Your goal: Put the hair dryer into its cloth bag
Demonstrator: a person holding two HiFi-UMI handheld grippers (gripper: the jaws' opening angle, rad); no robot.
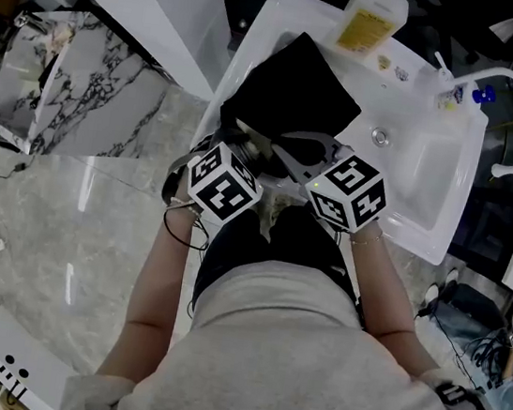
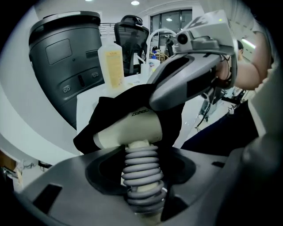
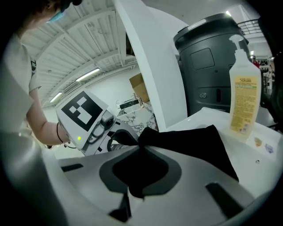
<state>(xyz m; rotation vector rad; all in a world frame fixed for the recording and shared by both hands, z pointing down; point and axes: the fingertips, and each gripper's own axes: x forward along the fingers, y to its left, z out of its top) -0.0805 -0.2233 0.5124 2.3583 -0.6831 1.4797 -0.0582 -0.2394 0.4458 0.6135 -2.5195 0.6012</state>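
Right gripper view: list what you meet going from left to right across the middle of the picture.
From the left: person's forearm → left hand-held gripper → black cloth bag → yellow bottle.

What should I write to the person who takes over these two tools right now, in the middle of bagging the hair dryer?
The left tool is shut on the hair dryer, at its cord-wrapped handle.
The right tool is shut on the mouth edge of the black cloth bag, which lies on the white basin.
Done: the cloth already covers part of the dryer's body.
Left: slide body and handle fully in, then release both.
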